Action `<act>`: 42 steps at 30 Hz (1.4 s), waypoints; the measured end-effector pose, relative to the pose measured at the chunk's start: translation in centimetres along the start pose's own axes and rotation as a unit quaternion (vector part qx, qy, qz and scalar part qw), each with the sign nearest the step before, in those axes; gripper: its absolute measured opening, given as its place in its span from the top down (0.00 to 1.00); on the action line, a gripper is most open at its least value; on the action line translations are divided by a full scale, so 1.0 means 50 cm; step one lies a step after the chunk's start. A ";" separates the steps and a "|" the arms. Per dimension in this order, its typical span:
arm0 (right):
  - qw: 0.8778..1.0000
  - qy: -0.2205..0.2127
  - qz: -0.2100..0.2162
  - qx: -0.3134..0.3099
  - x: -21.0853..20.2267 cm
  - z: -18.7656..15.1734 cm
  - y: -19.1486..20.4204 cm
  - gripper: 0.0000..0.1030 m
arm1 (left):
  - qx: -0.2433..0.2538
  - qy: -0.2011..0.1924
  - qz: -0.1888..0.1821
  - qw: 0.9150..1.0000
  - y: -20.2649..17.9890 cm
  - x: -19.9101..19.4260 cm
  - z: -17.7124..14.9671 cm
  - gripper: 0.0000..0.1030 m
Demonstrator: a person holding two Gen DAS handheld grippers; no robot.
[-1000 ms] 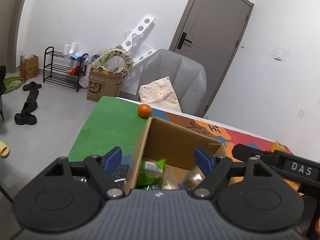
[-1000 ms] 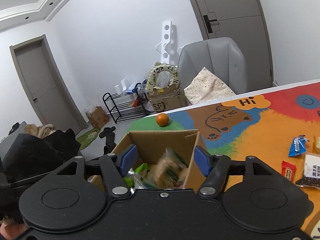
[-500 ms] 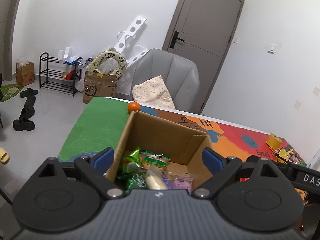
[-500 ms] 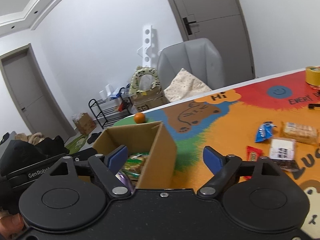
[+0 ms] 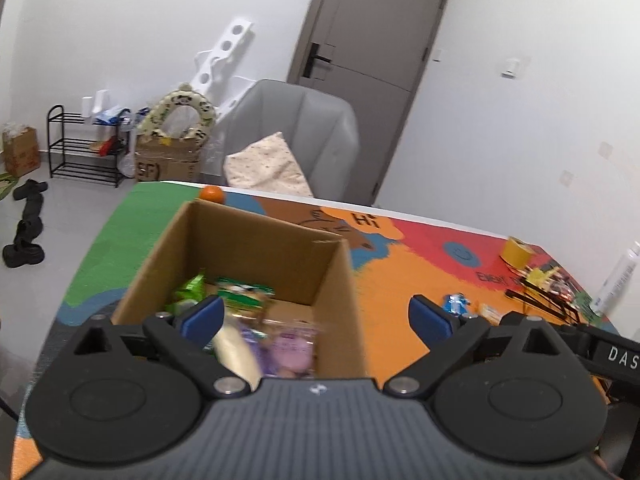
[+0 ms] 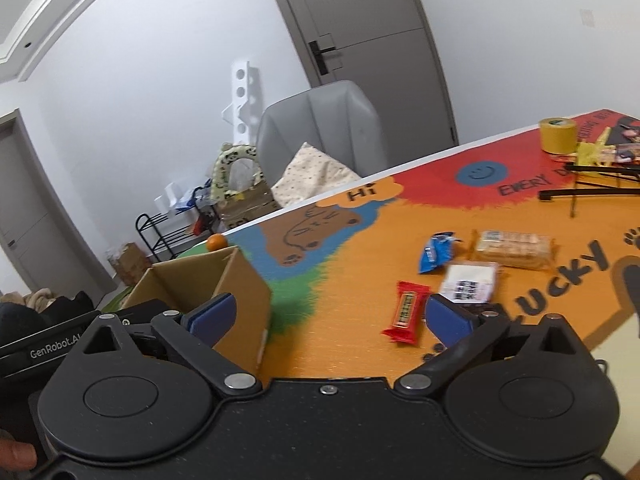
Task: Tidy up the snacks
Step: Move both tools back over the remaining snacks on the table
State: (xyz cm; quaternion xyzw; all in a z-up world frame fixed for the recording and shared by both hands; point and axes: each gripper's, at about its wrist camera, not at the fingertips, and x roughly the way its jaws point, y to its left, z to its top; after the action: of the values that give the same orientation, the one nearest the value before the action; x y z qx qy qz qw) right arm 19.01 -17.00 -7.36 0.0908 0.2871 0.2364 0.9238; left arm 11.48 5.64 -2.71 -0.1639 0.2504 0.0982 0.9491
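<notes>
A colourful cartoon mat covers the desk (image 6: 360,344) in a white-walled room with a grey door (image 5: 372,80) and grey chair (image 5: 296,132). The cardboard box (image 5: 240,256) holds snack packets, with an orange (image 5: 211,193) behind it. Loose snacks (image 6: 460,276) lie near the right gripper (image 6: 330,314). Both it and the left gripper (image 5: 316,316) are opening their fingers, empty
</notes>
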 end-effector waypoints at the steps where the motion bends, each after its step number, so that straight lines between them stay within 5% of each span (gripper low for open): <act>1: 1.000 -0.001 -0.002 0.001 -0.005 0.001 -0.006 0.00 | 0.001 0.003 -0.003 1.000 -0.008 0.003 -0.001 0.05; 32: 0.996 -0.020 -0.061 0.065 -0.060 -0.003 -0.207 0.01 | 0.031 0.031 -0.061 0.997 -0.193 0.067 -0.031 0.05; 42: 0.996 -0.002 -0.055 0.073 -0.011 -0.010 -0.220 0.18 | 0.053 0.041 -0.068 0.995 -0.213 0.112 -0.050 0.07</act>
State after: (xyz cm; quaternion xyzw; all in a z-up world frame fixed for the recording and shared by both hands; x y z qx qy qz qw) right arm 22.58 -26.85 -10.85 0.1423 0.3066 0.1635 0.9268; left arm 18.03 -4.55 -4.83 -0.1336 0.2826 0.0131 0.9498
